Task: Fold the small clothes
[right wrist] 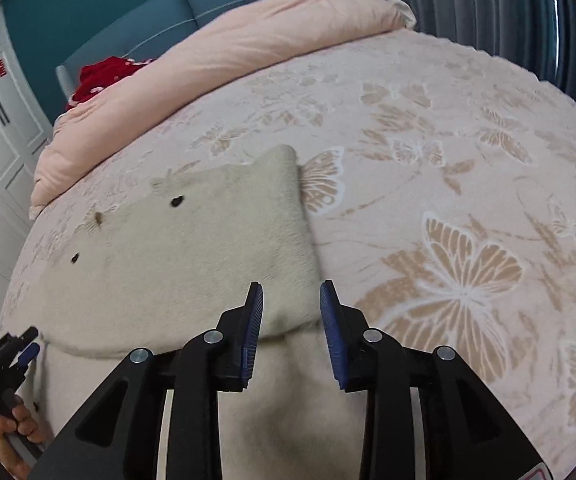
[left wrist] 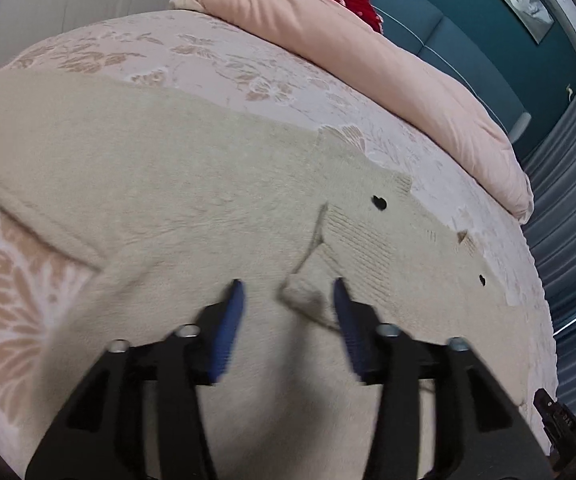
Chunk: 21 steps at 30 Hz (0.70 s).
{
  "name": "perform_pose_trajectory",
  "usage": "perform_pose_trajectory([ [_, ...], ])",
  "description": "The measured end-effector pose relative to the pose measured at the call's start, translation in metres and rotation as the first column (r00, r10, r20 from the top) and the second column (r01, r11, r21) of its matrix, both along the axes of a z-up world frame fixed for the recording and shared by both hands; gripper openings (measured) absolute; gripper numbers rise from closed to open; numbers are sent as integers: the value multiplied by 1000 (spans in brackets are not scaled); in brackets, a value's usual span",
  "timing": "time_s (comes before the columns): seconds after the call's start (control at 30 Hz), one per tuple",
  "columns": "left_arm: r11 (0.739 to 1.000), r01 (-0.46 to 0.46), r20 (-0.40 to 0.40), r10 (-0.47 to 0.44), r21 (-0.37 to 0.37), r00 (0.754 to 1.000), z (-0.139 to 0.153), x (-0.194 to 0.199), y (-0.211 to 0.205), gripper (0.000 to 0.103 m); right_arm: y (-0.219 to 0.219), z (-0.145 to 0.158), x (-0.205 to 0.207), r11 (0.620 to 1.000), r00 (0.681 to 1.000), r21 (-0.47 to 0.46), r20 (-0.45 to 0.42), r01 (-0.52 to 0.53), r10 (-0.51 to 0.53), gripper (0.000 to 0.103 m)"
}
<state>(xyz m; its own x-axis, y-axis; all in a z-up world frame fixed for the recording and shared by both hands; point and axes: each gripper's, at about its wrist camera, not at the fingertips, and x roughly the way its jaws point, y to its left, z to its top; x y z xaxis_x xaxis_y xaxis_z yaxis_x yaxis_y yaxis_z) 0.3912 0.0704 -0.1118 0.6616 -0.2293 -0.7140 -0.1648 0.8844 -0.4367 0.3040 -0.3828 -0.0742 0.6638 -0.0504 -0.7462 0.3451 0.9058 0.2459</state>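
— Where's the cream knitted sweater [left wrist: 176,184] lying, starting from the left side?

— Flat on the pink bedspread with tan butterfly patterns [right wrist: 448,128]. The left black gripper with blue finger pads [left wrist: 288,284] hangs just above the knit, jaws apart, holding nothing. A small turned-up flap of the sweater sits between its fingers, close to the right one; whether it touches I can't tell.

— And further right?

— The right black gripper with blue finger pads [right wrist: 291,286] is also spread open and empty. It sits over the sweater's right edge, where a folded-over layer ends: the left finger is over the knit, the right one near the bare bedspread.

— Anything behind?

— A rolled pale pink quilt [right wrist: 224,56] along the far side, well apart from the sweater, with a red cloth [right wrist: 100,76] beyond it.
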Motion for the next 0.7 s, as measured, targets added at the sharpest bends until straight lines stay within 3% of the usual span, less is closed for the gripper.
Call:
perform_pose_trajectory([
  [0.03,999,-32,9,32,3,999,3,-12,16,81,16,5,-12,1000,1000,-10,0,-29,29,35],
  [0.1,996,-93,12,93,9,996,6,-32,57,85,49,5,-37,994,994,-23,-5,-105,105,46],
  [0.2,970,-239,-19,239,43,971,7,-49,141,87,110,-4,-74,970,973,-78,-58,-229,225,48],
  [0.37,854,-506,-10,511,118,860,18,-49,287,87,180,-23,-117,937,934,-28,-102,-347,343,63],
  [0.47,780,-611,-48,621,136,782,13,-38,355,87,208,-40,-122,924,917,-69,-169,-377,362,68],
  [0.5,768,-631,-78,639,108,765,8,-37,371,84,213,-43,-123,923,919,-95,-173,-372,353,72],
  [0.53,761,-643,-112,649,84,753,2,-34,384,73,216,-45,-124,922,922,-110,-170,-370,349,74],
  [0.57,756,-649,-127,654,85,746,-1,-31,391,69,218,-47,-124,922,922,-119,-172,-369,346,77],
  [0.6,757,-645,-121,654,106,747,0,-28,392,57,218,-48,-122,922,923,-125,-175,-367,344,80],
  [0.63,775,-622,-122,632,114,765,1,-23,393,35,219,-49,-121,920,922,-129,-175,-370,346,82],
  [0.7,821,-563,-148,571,90,808,1,-12,392,11,219,-51,-120,920,921,-124,-176,-372,348,86],
])
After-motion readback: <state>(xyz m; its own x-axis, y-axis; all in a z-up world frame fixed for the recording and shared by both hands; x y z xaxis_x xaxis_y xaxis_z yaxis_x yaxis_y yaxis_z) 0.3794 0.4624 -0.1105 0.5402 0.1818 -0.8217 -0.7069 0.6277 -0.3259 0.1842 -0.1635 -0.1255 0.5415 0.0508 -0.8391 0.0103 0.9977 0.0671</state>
